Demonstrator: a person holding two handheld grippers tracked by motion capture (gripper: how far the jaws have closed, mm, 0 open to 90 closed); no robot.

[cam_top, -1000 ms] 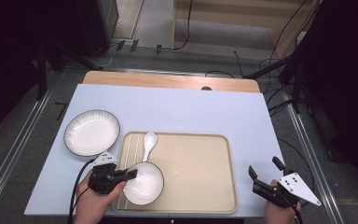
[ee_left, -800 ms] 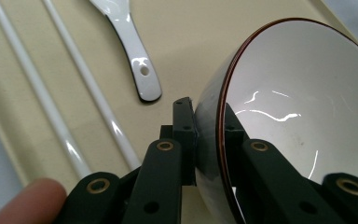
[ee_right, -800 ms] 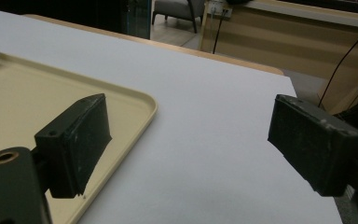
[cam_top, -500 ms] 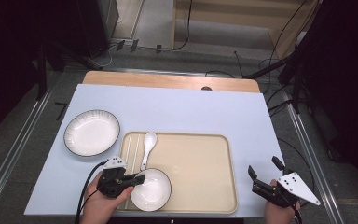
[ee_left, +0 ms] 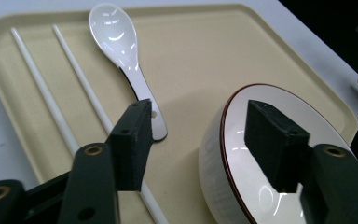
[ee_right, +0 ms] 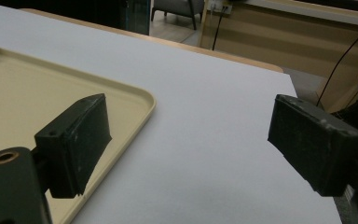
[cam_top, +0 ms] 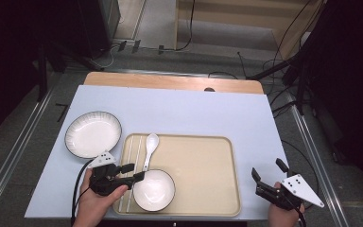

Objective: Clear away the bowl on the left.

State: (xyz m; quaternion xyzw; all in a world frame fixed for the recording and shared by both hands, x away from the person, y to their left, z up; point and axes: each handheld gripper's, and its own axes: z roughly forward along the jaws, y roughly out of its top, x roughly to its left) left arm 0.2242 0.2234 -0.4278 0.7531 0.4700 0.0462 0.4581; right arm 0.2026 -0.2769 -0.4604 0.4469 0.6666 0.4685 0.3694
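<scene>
— Where's the bowl sitting?

— On the beige tray, in its near left corner, close to the person's edge of the table. It's upright, white inside, with a thin dark line round the rim.

— And the left gripper?

— Right at the bowl's left side, held in the person's left hand. Its jaws have just been opening. From the gripper's own camera you can see the bowl's rim between them: one jaw stands outside the wall, over the tray floor, the other hangs over the inside of the bowl. Neither pad looks to be pressing on the rim, so I'd call it let go, with the rim in the gap.

— What else is on the tray?

— A white spoon just beyond the bowl, handle pointing back toward it, scoop toward the far edge. Left of the spoon lie two thin white chopsticks, running along the tray's left side, near to far; the outer jaw hangs just over one of them.

— Anything off the tray?

— A white plate with a dark rim, on the table just beyond the tray's left corner, apart from it.

— The right gripper?

— Down at the near right corner of the table, well apart from the tray, jaws spread wide with only bare tabletop between them; the tray's corner shows off to one side in its camera
</scene>
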